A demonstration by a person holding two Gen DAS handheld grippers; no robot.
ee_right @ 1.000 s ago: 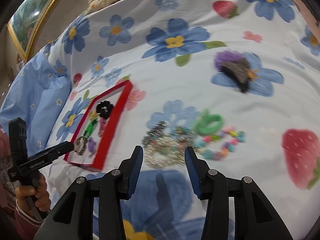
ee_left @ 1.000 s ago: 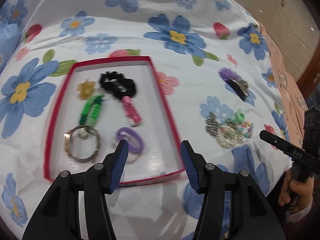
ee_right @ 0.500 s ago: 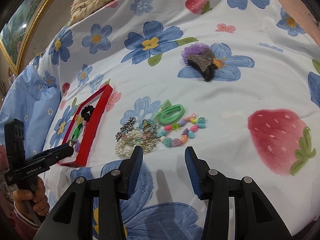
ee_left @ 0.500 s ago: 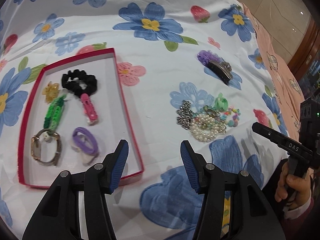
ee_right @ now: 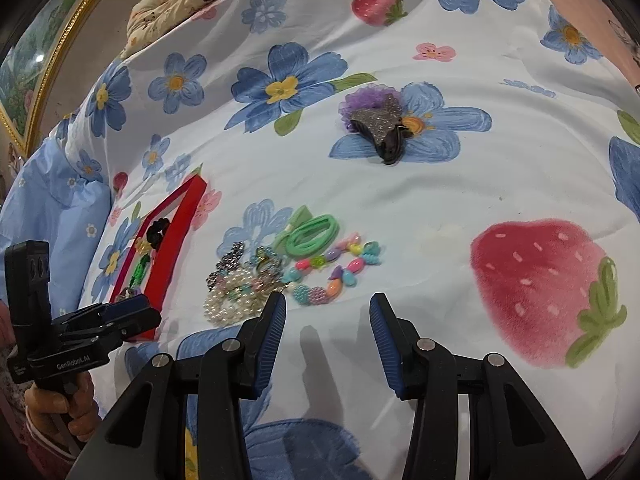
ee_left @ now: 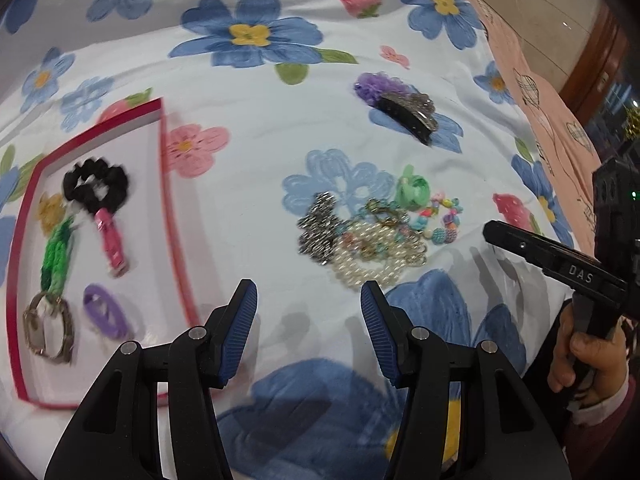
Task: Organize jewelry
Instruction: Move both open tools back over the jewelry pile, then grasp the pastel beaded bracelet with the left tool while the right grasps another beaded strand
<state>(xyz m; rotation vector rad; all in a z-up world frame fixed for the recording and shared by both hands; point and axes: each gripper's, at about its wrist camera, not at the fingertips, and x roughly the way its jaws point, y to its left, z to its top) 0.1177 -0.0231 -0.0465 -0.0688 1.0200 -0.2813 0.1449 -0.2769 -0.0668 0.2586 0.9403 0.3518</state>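
On the flower-and-strawberry printed bedsheet (ee_left: 256, 128), a shallow red-rimmed white tray (ee_left: 162, 148) lies toward the left edge, holding a black scrunchie (ee_left: 96, 186), a pink clip (ee_left: 110, 240), a green braided band (ee_left: 56, 258), a purple ring band (ee_left: 104, 312) and a metal watch (ee_left: 48, 328). Well apart to its right sits a tangled heap of pearl and bead bracelets (ee_left: 372, 240), with a glittery black hair claw (ee_right: 380, 132) beyond. The left gripper (ee_left: 308, 320) and right gripper (ee_right: 327, 324) both hover with jaws spread, holding nothing.
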